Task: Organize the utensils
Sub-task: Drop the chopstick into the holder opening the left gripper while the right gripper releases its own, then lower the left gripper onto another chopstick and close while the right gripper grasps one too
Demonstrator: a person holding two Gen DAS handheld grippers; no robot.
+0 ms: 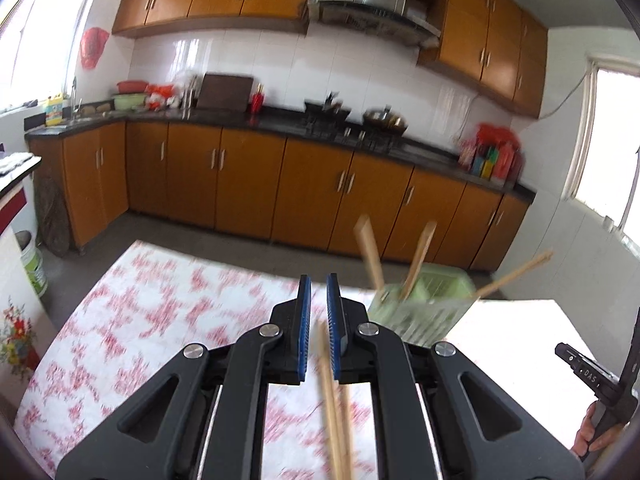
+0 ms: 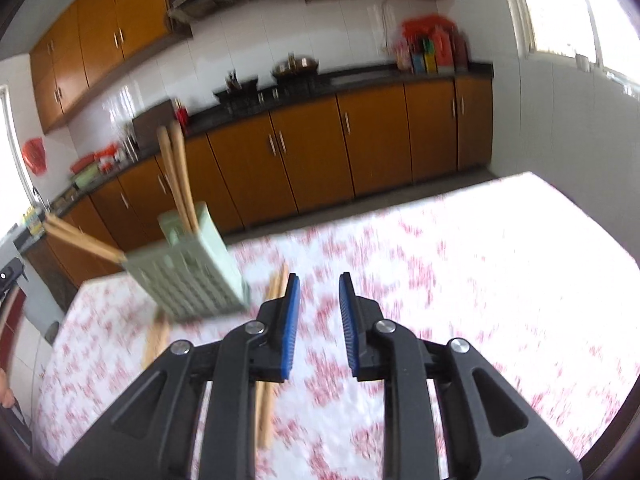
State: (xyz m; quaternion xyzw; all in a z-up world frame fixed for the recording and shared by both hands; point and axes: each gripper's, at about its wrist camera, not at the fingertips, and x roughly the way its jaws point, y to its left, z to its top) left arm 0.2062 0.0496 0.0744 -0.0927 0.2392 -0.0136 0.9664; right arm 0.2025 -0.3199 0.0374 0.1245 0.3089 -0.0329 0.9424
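Chopsticks (image 1: 334, 404) are being lined up on the flowered tablecloth (image 1: 160, 320) beneath the narrowly parted, empty left gripper (image 1: 316, 312); the right gripper (image 2: 318, 316) is being held wider, empty; the green holder (image 2: 192, 276) nearby is best approached slowly

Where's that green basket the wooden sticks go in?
The green basket stands on the flowered tablecloth, ahead-left of the right gripper and ahead-right of the left gripper.
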